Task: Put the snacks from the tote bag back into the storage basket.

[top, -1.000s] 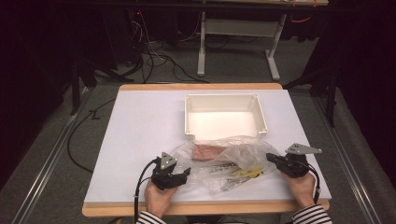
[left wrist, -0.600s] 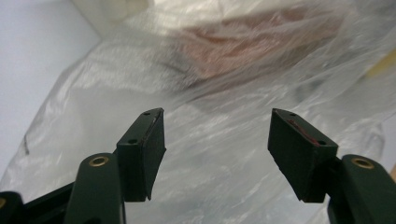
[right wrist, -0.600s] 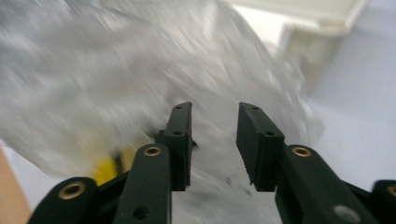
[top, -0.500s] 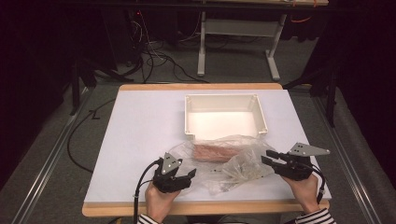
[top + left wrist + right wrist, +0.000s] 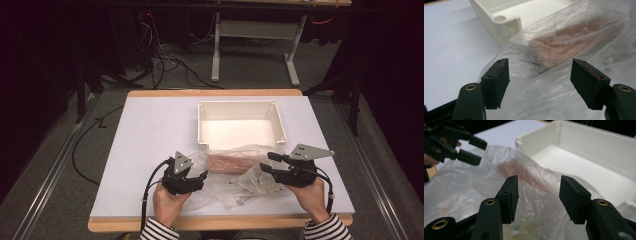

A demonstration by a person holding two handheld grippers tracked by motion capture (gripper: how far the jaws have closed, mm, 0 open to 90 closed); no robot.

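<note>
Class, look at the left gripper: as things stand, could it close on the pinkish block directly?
Probably not directly. The left gripper stands open facing the pinkish block, but the clear plastic bag wraps the block, so the jaws would meet film first.

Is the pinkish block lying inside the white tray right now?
No, the pinkish block sits in the clear bag in front of the white tray.

A lab or test room is shown, set up for recording. A plain white worktop [image 5: 150, 150] with a wooden edge is placed on grey carpet, with dark surroundings on all sides. Loose cables [image 5: 165, 60] are seen trailing on the floor behind it, beside the metal frame of a height-adjustable desk [image 5: 252, 55]. Metal rails [image 5: 47, 175] are laid along the floor beside the worktop.
</note>
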